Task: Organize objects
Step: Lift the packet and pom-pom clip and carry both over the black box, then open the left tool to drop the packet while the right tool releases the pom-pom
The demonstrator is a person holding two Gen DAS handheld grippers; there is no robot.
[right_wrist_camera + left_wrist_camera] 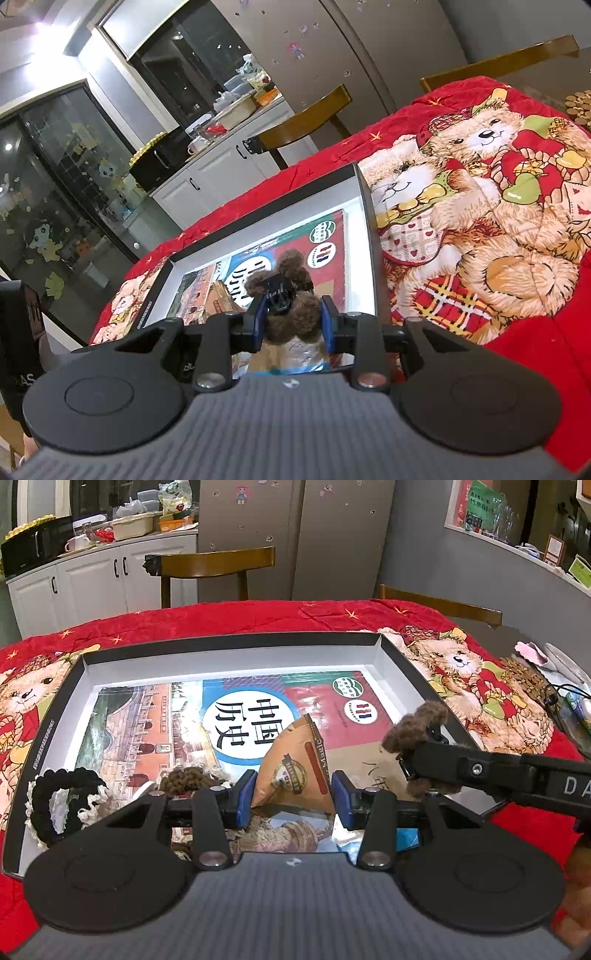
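Note:
A shallow black box (229,642) with a white inside lies on the red bear cloth and holds a history textbook (236,716). My left gripper (293,797) is shut on a tan "Music" booklet (295,764), which stands tilted over the textbook. In from the right comes my right gripper (413,764), shut on a brown fuzzy hair clip (410,727) above the box's right side. In the right wrist view the hair clip (291,310) sits between the blue pads of the right gripper (293,325). A black-and-white scrunchie (59,805) and a brown knitted piece (188,779) lie in the box's near left corner.
The red quilted cloth (221,620) covers the table. A beaded mat (524,675), a plate and small items sit at the table's right edge. Two wooden chairs (218,565) stand at the far side, with white cupboards (96,579) and a fridge behind.

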